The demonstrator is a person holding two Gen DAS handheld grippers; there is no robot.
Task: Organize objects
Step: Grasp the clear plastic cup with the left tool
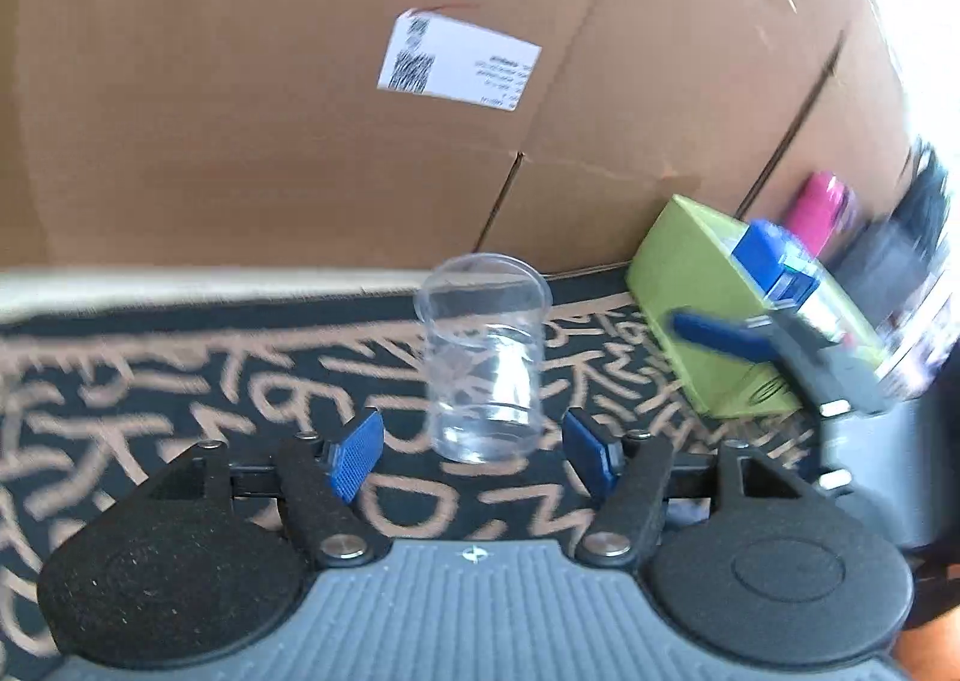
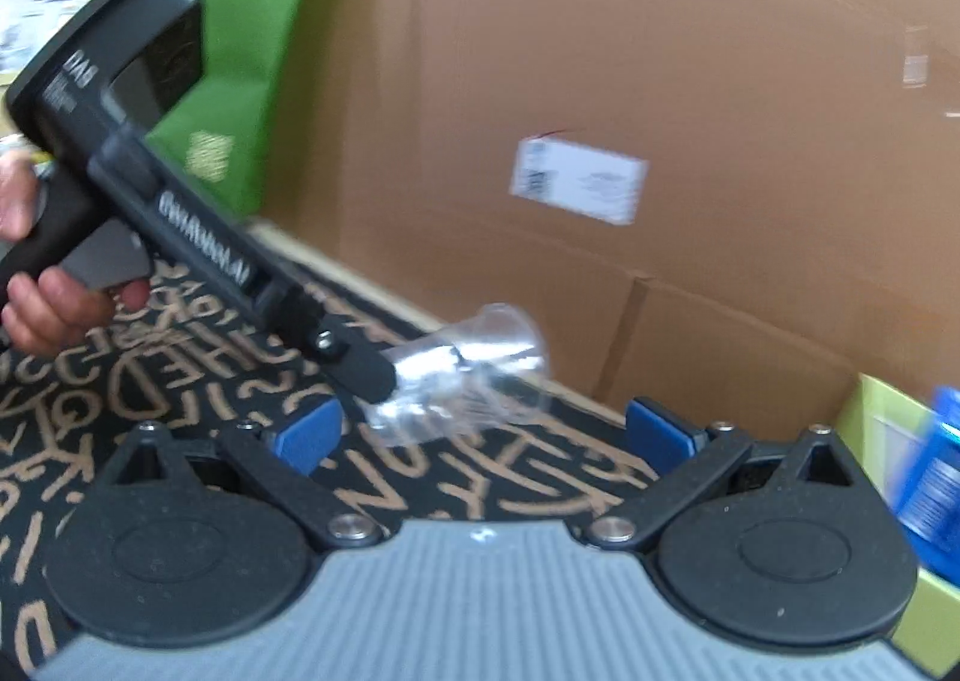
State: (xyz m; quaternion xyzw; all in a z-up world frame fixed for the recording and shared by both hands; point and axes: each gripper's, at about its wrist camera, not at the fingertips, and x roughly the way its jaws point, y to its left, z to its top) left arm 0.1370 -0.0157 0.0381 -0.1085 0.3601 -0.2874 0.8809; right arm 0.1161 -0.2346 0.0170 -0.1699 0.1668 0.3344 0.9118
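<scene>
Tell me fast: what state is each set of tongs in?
Left tongs: open, clear plastic cup stands just ahead, pads not touching it.
Right tongs: open, holding nothing.

The left hand-held gripper (image 1: 474, 450) has a ribbed grey plastic body with a small white mark at its centre. Two rounded black textured housings flank it, each with a faint circular disc. Black link arms, pinned by silver round-headed screws, carry blue ridged rectangular fingertips (image 1: 355, 456). The right hand-held gripper (image 2: 486, 432) is built alike. Seen from the side, the left one shows a black pistol handle, a coil spring and white lettering.
</scene>
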